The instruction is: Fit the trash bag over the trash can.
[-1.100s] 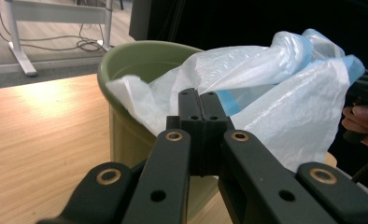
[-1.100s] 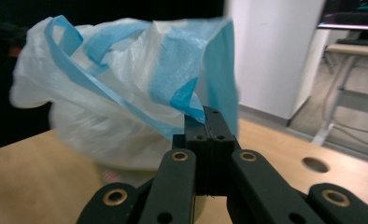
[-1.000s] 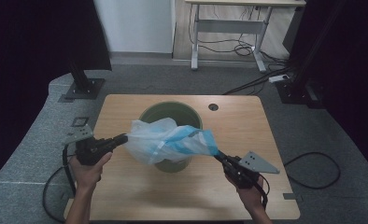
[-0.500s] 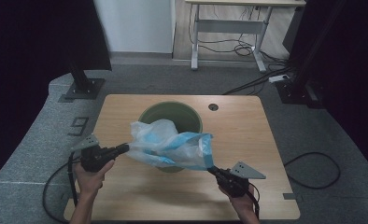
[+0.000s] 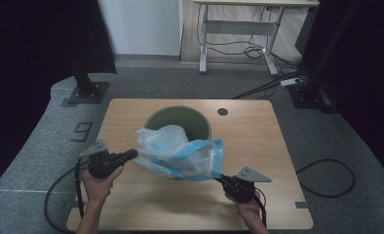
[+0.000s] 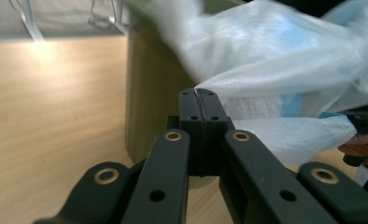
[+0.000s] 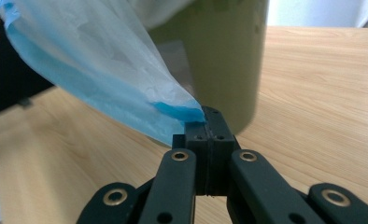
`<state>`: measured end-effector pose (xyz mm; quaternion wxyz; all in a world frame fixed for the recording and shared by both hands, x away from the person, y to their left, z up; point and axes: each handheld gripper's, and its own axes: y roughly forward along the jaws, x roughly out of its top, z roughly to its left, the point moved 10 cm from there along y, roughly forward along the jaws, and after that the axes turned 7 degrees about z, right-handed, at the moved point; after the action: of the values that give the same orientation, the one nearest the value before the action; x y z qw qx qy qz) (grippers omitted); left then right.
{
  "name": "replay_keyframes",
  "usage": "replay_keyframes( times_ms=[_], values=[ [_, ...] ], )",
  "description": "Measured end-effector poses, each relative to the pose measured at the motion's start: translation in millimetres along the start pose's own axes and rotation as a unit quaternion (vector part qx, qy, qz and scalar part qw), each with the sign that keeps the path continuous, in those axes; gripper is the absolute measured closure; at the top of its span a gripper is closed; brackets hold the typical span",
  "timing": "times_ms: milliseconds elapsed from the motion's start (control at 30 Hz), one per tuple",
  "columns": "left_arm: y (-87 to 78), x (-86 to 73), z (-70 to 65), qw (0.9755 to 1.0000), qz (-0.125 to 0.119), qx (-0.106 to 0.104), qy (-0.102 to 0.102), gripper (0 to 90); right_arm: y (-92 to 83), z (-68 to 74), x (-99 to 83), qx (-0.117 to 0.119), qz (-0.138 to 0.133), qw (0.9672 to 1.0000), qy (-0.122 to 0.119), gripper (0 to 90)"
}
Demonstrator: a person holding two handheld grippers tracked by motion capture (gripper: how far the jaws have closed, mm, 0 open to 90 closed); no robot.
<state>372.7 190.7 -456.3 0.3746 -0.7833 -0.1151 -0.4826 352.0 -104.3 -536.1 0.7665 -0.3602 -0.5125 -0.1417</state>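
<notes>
Lower than a second ago, the right tongs (image 5: pixel 218 176) clamp the blue edge of the plastic bag (image 5: pixel 180 152); the left tongs (image 5: pixel 133 154) pinch its white corner. Between them the bag hangs stretched over the near rim of the green bin (image 5: pixel 200 122) on the bench (image 5: pixel 278 195).

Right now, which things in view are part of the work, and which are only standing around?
Part of the work:
- plastic bag, stretched between both claws
- green bin, behind the bag
- left claw, right claw, each shut on the bag

Only around:
- desk behind
- floor cables
</notes>
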Motion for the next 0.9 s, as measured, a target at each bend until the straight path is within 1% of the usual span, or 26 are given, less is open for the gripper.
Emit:
replay_keyframes(
  times_ms=[33,67,100,133,200,267,300,367,433,533,567,600,667,700,733,767,800,867,900],
  values=[
    [-2.8,3.3,-3.4,0.9999,-0.005,0.008,0.007,79.5,-1.0,0.8,1.1,0.002,-0.002,1.0000,-0.001,88.9],
    [-5.8,7.1,-6.9,0.9997,-0.012,0.013,0.014,72.3,-2.1,1.0,2.2,-0.001,-0.002,1.0000,-0.005,88.9],
    [-9.0,10.8,-10.3,0.9995,-0.019,0.016,0.021,67.1,-3.2,0.8,3.7,-0.003,-0.003,1.0000,-0.008,88.9],
    [-11.9,14.1,-13.8,0.9991,-0.023,0.017,0.030,61.5,-4.7,0.6,5.2,-0.004,-0.004,0.9999,-0.009,88.9],
    [-15.7,19.6,-23.3,0.9986,-0.029,0.006,0.043,51.8,-7.8,-0.5,7.1,-0.009,-0.005,0.9999,-0.011,88.9],
    [-15.9,23.0,-32.3,0.9981,-0.024,-0.001,0.056,47.3,-10.5,-1.8,7.7,-0.013,-0.006,0.9999,-0.010,88.9],
    [-14.5,24.8,-36.4,0.9978,-0.020,0.000,0.063,46.2,-11.4,-2.5,7.7,-0.013,-0.005,0.9998,-0.010,88.9],
    [-10.6,26.4,-41.1,0.9974,-0.010,-0.003,0.072,44.3,-12.9,-3.9,8.2,-0.016,-0.005,0.9998,-0.009,88.9],
    [-5.4,28.0,-44.2,0.9966,-0.002,0.001,0.082,43.3,-14.3,-4.0,9.3,-0.014,-0.007,0.9998,-0.009,88.8],
    [2.2,31.6,-47.9,0.9959,0.007,0.003,0.090,46.1,-14.5,-3.3,9.8,-0.014,-0.005,0.9998,-0.011,88.9],
    [4.3,32.9,-49.1,0.9957,0.011,0.003,0.092,50.2,-14.1,-3.0,9.7,-0.013,-0.005,0.9998,-0.011,88.9],
    [7.0,34.8,-49.4,0.9958,0.015,0.005,0.090,55.2,-13.7,-2.6,9.5,-0.013,-0.004,0.9998,-0.012,88.9],
    [10.1,37.5,-49.3,0.9962,0.020,0.000,0.085,71.3,-12.8,-2.4,8.6,-0.014,-0.003,0.9998,-0.012,88.9],
    [11.5,39.3,-48.9,0.9968,0.020,-0.009,0.076,76.3,-12.5,-2.4,8.1,-0.014,-0.003,0.9998,-0.013,88.9],
    [12.7,41.7,-46.6,0.9975,0.018,-0.011,0.067,82.0,-12.0,-2.3,7.0,-0.014,-0.002,0.9998,-0.012,88.9],
    [13.1,43.0,-44.6,0.9978,0.017,-0.008,0.063,86.7,-11.4,-2.0,5.1,-0.014,0.000,0.9998,-0.011,88.9],
    [13.5,45.0,-42.1,0.9982,0.014,-0.005,0.058,89.3,-10.9,-1.9,3.7,-0.014,0.001,0.9998,-0.012,88.9],
    [13.7,48.7,-36.7,0.9988,0.008,0.000,0.048,89.9,-9.9,-1.8,0.1,-0.014,0.006,0.9998,-0.013,88.9],
    [13.4,49.6,-34.6,0.9989,0.007,0.003,0.046,89.9,-9.4,-1.7,-1.5,-0.013,0.007,0.9998,-0.012,88.9]
  ],
)
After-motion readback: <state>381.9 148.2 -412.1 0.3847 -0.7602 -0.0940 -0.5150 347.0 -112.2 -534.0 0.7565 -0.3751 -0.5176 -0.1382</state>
